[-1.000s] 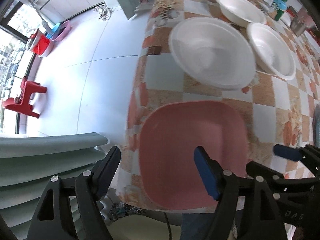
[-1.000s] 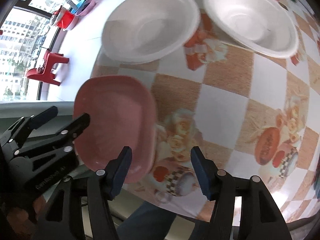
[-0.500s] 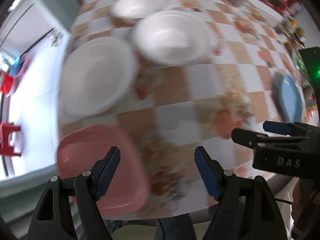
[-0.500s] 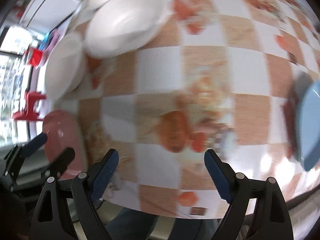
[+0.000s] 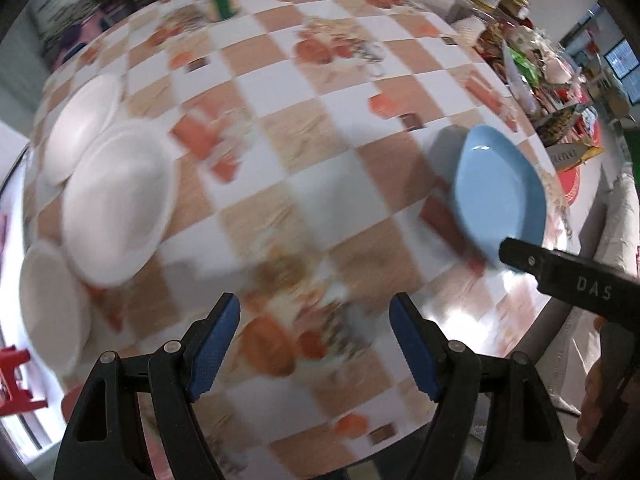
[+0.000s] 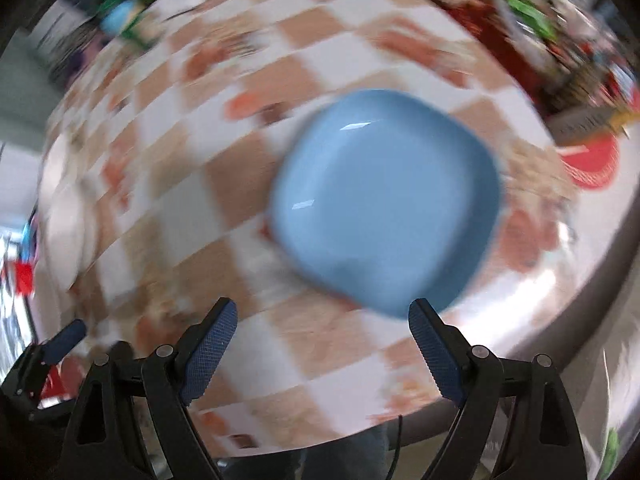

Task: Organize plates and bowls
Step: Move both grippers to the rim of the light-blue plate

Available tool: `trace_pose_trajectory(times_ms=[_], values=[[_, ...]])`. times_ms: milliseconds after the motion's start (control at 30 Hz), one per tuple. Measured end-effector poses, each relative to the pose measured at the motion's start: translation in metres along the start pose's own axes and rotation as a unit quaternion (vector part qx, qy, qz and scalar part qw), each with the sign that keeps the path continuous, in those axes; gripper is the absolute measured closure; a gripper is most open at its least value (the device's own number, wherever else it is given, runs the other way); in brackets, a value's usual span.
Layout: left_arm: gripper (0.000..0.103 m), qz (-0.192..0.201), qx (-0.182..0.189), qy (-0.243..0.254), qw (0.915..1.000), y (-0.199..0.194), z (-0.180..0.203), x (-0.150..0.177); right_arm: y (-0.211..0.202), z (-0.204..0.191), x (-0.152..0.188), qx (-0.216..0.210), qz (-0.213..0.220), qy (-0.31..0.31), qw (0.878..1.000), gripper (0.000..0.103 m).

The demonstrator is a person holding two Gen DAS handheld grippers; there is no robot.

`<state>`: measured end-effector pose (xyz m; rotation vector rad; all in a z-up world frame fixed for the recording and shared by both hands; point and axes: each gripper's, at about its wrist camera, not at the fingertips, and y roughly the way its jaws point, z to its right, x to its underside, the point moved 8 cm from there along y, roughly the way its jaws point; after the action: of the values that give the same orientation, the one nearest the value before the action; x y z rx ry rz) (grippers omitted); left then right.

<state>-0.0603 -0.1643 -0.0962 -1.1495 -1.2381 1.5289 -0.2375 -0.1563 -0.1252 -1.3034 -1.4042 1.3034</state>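
Both claws are spread and empty: right claw (image 6: 322, 344) faces the blue plate (image 6: 386, 200) on the counter (image 5: 304, 184); left claw (image 5: 314, 344) hovers. White bowls (image 5: 116, 200) seemingly overlap, unstacked; sorting barely begun.

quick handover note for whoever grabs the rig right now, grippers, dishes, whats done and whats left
Left gripper: open, empty, over the tablecloth.
Right gripper: open, empty, just short of the blue plate.
Three white bowls sit overlapping at the table's left side; the blue plate lies alone near the right edge.
Done: nothing visibly stacked.
Left: probably grab the blue plate, then group plates and bowls.
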Motion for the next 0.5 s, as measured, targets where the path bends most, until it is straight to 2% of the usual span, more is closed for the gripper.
trace_pose_trajectory(times_ms=[300, 500], values=[[0.023, -0.005, 0.009, 0.05, 0.9987, 0.025, 0.062, -0.049, -0.005, 0.072, 0.013, 0.021, -0.003, 0.086, 0.996, 0.015], [0.023, -0.007, 0.001, 0.085, 0.9964, 0.04, 0.087, -0.078, 0.004, 0.083, 0.015, 0.026, -0.017, 0.113, 0.993, 0.015]])
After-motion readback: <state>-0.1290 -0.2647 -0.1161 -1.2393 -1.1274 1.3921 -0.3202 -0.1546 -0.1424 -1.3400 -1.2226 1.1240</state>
